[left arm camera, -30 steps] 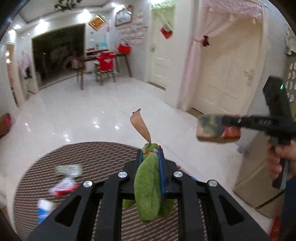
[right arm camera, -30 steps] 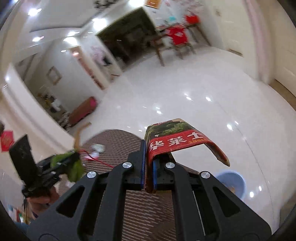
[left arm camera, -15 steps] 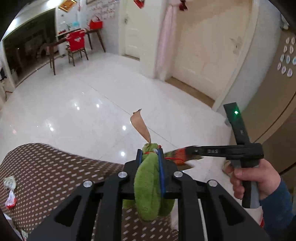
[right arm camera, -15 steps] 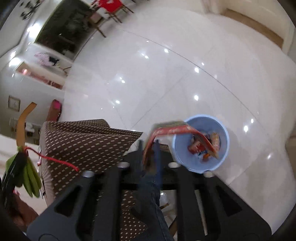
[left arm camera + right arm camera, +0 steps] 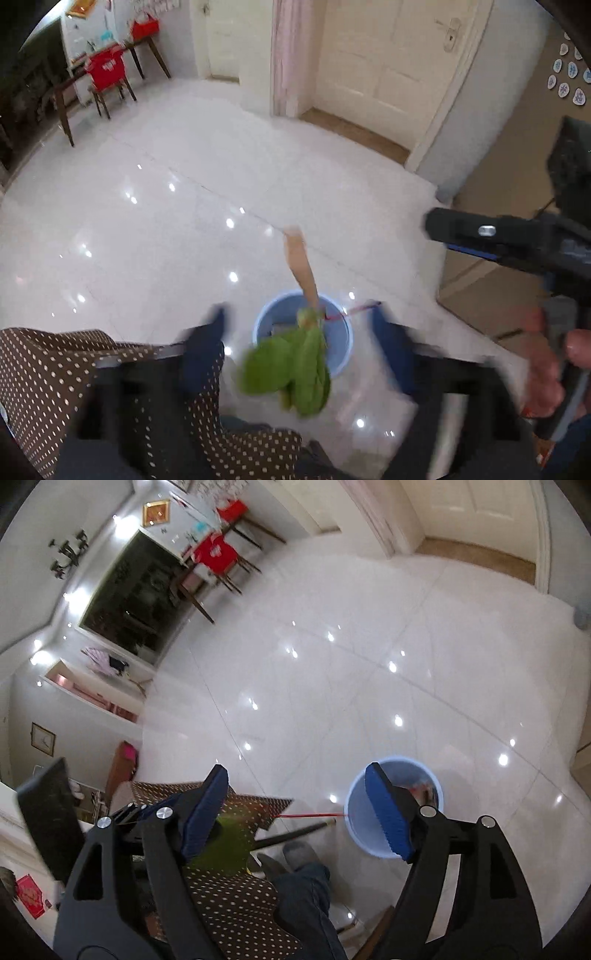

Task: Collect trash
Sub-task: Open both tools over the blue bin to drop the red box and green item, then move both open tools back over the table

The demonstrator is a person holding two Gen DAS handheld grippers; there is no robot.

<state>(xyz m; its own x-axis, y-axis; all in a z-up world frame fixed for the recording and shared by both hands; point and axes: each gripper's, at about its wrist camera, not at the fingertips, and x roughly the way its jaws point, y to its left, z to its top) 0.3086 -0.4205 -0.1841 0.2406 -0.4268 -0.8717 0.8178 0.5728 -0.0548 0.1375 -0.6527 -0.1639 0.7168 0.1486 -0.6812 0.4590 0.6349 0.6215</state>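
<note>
In the left wrist view the green toy (image 5: 295, 365) hangs loose between the opening left fingers (image 5: 207, 347), stem up, over the bin (image 5: 266, 317) at lower centre; the opening right gripper (image 5: 306, 812) holds nothing.

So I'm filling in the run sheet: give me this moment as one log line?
step: drop trash | left tool: opening, green bundle loose over blue bin | right tool: opening, empty, above bin
</note>
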